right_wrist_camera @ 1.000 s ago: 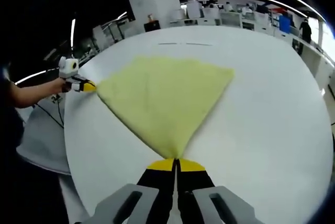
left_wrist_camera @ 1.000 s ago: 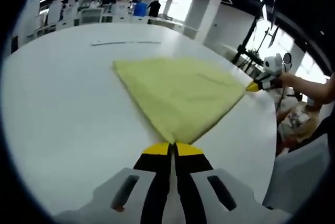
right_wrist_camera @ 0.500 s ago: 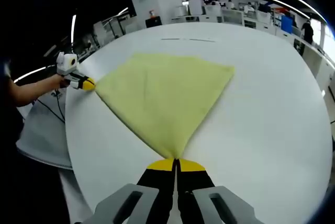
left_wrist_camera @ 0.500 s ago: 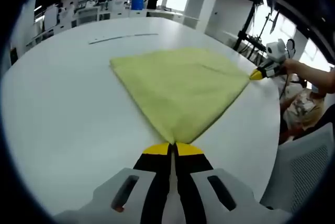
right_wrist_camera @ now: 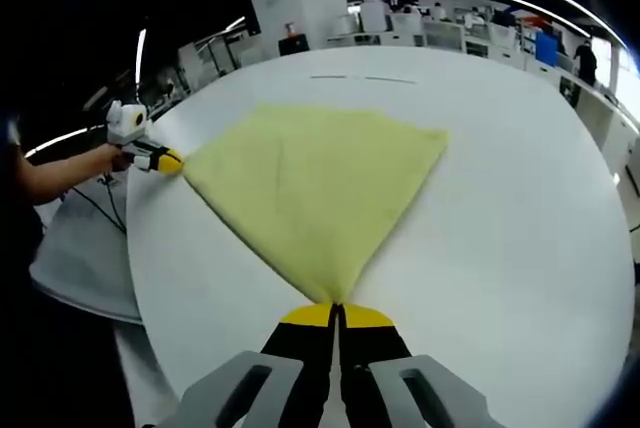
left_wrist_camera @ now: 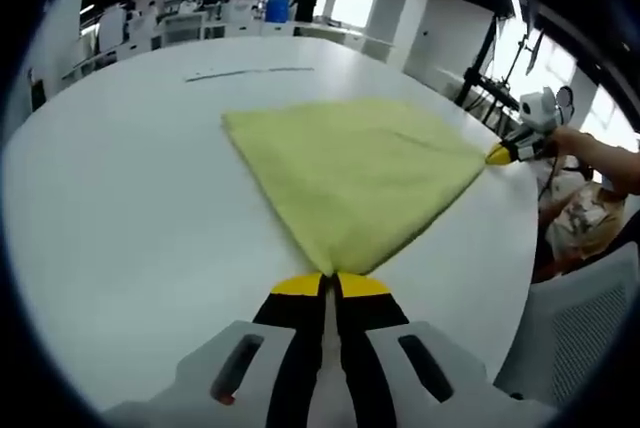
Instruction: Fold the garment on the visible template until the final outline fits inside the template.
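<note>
Left gripper view: both tools (left_wrist_camera: 331, 280) (right_wrist_camera: 334, 309) clamped on soft yellow garment (left_wrist_camera: 355, 170) corners, smooth white table (left_wrist_camera: 120, 198).

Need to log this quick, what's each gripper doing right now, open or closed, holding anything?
Left gripper: closed on a corner of the yellow cloth.
Right gripper: closed on another corner of the same cloth.
</note>
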### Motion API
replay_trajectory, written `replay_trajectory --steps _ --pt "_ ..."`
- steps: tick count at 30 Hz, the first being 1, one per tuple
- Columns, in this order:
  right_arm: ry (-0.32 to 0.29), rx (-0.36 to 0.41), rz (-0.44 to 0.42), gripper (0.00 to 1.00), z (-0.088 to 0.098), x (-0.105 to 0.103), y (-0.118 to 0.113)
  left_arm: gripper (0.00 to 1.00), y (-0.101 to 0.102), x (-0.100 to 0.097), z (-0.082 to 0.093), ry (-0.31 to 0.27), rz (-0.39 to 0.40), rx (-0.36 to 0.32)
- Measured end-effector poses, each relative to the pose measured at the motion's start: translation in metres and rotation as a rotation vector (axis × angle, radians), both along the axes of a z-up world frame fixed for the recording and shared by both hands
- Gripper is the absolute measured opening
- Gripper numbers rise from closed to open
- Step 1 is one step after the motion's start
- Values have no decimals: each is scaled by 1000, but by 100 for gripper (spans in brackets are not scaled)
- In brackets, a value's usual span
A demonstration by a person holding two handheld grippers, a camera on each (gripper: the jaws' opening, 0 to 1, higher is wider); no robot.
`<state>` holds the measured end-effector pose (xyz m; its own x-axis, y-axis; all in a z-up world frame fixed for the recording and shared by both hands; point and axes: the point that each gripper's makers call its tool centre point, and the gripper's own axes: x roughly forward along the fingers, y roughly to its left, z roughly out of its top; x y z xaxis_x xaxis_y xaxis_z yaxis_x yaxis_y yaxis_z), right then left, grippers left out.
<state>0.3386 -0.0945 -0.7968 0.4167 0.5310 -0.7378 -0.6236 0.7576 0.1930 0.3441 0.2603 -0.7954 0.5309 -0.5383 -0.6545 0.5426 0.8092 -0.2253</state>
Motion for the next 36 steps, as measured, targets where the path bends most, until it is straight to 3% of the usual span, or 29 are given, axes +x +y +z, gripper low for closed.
replay_trajectory --steps 5,8,12,21,31,36 --pt "-21 -1 -21 0 2 3 0 12 2 1 2 -14 32 -9" --pt "-44 17 -50 11 7 8 2 21 1 3 7 -21 53 -31" --pt "-69 44 -66 33 17 10 8 31 2 6 16 -47 85 -48" --pt "-129 90 -54 63 46 3 30 51 1 4 54 -129 113 -79" --pt "-193 170 -67 79 91 -10 55 79 -1 -14 85 -199 117 -103" --pt "-244 213 -87 90 112 -13 62 87 0 -21 94 -218 130 -121"
